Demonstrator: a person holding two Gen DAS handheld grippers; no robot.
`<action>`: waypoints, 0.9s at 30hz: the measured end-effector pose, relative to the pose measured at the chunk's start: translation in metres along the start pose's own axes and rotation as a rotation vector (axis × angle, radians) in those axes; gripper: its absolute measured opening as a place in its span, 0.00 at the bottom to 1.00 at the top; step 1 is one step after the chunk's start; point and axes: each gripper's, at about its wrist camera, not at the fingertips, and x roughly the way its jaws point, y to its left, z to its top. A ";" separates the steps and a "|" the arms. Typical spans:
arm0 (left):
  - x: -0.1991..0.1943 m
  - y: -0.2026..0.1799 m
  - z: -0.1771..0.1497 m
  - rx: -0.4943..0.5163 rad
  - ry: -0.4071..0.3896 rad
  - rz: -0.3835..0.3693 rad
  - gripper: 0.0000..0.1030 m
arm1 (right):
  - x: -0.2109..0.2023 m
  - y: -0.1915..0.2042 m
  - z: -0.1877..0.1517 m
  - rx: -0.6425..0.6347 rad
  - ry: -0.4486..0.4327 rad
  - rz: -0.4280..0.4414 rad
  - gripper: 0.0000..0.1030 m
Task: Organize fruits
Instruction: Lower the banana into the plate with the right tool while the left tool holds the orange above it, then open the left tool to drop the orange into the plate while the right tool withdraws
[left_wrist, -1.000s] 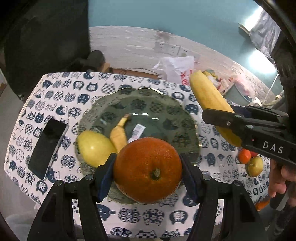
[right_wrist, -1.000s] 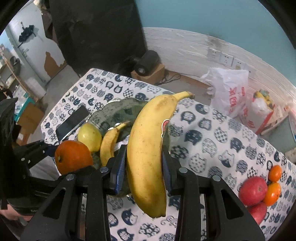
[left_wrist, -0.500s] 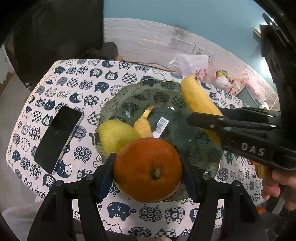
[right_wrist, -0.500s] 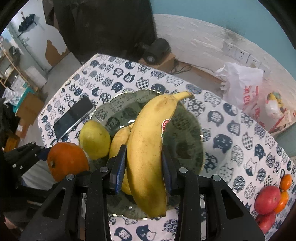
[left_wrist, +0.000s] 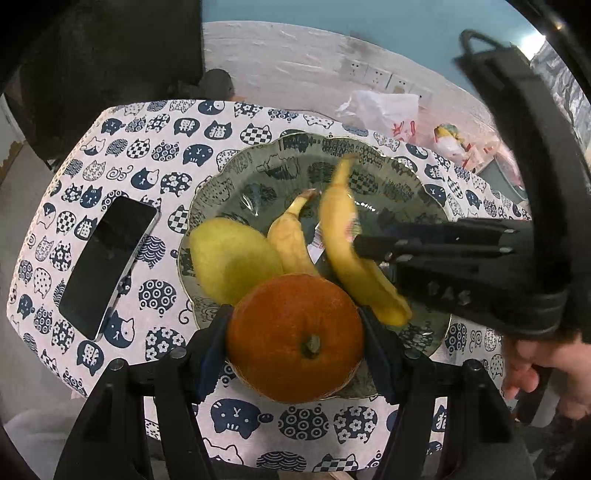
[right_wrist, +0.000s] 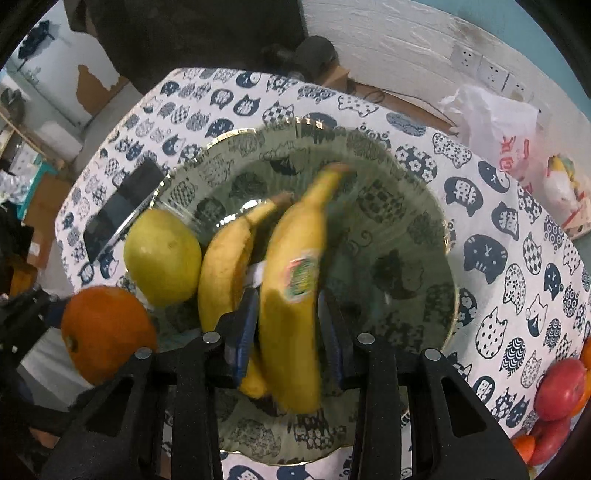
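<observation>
the orange (left_wrist: 295, 332), firm and heavy, is gripped across its middle by the left tongs (left_wrist: 295, 325) at the glass plate's (left_wrist: 406, 177) near rim. the soft, easily bruised banana (right_wrist: 291, 295) is clamped mid-length by the right tongs (right_wrist: 288, 325) above the plate.

The clear greenish glass plate (right_wrist: 417, 206) looks glossy, with a gilt rim. Under it lies a matt white cloth with navy cat faces (left_wrist: 155, 155). At nine o'clock of the plate, a black phone (left_wrist: 107, 266) has a mirror-smooth screen.
</observation>
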 end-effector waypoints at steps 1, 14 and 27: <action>0.001 0.000 0.000 0.000 0.002 0.001 0.66 | -0.004 -0.001 0.001 0.004 -0.008 0.000 0.33; 0.021 -0.002 -0.004 -0.008 0.073 0.017 0.66 | -0.036 -0.017 -0.002 0.066 -0.050 0.007 0.52; 0.010 -0.016 -0.002 0.014 0.064 0.038 0.73 | -0.070 -0.025 -0.020 0.043 -0.076 -0.053 0.61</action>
